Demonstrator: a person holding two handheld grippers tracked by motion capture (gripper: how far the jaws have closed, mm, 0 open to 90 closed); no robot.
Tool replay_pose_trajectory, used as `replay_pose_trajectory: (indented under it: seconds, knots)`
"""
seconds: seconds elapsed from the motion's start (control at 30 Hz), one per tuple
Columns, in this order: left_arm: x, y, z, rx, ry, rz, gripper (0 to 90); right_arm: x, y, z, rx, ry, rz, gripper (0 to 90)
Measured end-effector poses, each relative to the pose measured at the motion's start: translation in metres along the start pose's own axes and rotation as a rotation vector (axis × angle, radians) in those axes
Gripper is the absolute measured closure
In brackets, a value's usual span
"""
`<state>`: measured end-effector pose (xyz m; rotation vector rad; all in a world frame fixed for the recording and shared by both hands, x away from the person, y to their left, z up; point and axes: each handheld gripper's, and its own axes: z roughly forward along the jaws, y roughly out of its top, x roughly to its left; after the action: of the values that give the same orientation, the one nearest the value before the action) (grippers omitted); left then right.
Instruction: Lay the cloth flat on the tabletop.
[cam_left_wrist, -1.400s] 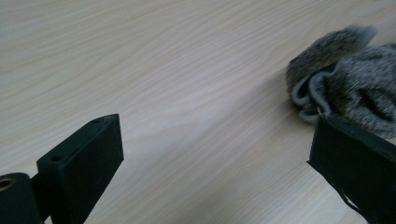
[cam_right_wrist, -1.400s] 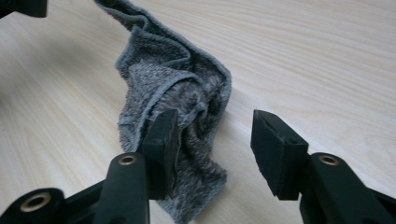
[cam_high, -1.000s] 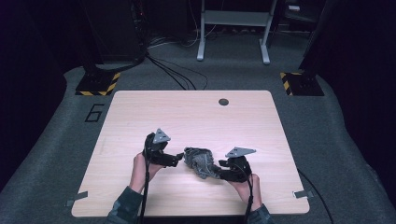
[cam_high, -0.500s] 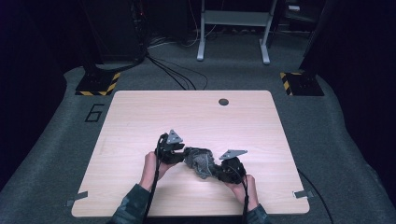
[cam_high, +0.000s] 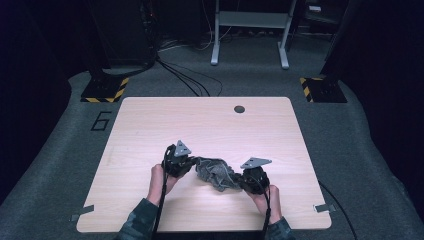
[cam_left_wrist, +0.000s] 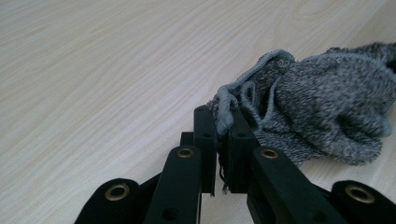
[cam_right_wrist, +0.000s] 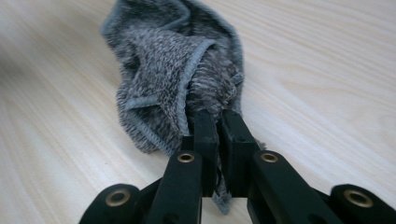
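Note:
A crumpled grey knitted cloth (cam_high: 216, 173) lies on the light wooden table (cam_high: 200, 125), near its front edge. My left gripper (cam_high: 192, 162) sits at the cloth's left end. Its jaws have just been closing and now pinch a hemmed edge of the cloth (cam_left_wrist: 322, 112) between the pads. My right gripper (cam_high: 239, 181) sits at the cloth's right end. Its jaws have also just closed, and an edge of the cloth (cam_right_wrist: 173, 70) is clamped between them, a strip hanging below. A hand holds each gripper from the table's near side.
A small dark round hole (cam_high: 239, 109) sits near the table's far edge. Beyond the table are dark carpet, cables (cam_high: 185, 82), a metal stand (cam_high: 250, 35) and two bases with yellow-black stripes (cam_high: 105, 90).
My left gripper has moved right onto the cloth's left end and shut on it. My right gripper has shut on the cloth's right end. The cloth has been pulled out a little wider.

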<state>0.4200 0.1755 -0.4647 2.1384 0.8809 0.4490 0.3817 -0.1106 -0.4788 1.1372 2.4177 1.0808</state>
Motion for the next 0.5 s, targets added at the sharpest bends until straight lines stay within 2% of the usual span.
replay_pose_trajectory:
  seconds: [0.1,0.13,0.3,0.37,0.47,0.5]
  knots:
    - [0.003,-0.002,-0.004,-0.007,0.002,-0.012,85.4,-0.008,0.001,-0.006,-0.007,-0.042,-0.010,86.4]
    - [0.004,-0.003,-0.005,-0.012,0.006,-0.012,85.4,-0.008,0.001,-0.006,-0.007,-0.042,-0.010,86.4]
    - [0.008,-0.006,-0.012,-0.025,0.004,-0.030,85.4,-0.019,0.004,-0.014,0.000,-0.117,-0.003,86.5]
    - [0.009,-0.006,-0.013,-0.023,-0.002,-0.035,85.4,-0.020,0.004,-0.015,0.000,-0.125,0.002,86.5]
    - [0.011,-0.009,-0.016,-0.034,-0.001,-0.051,85.4,-0.026,0.004,-0.019,0.005,-0.163,0.005,86.5]
    - [0.013,-0.011,-0.018,-0.037,0.006,-0.053,85.4,-0.028,0.004,-0.020,0.007,-0.170,-0.009,86.5]
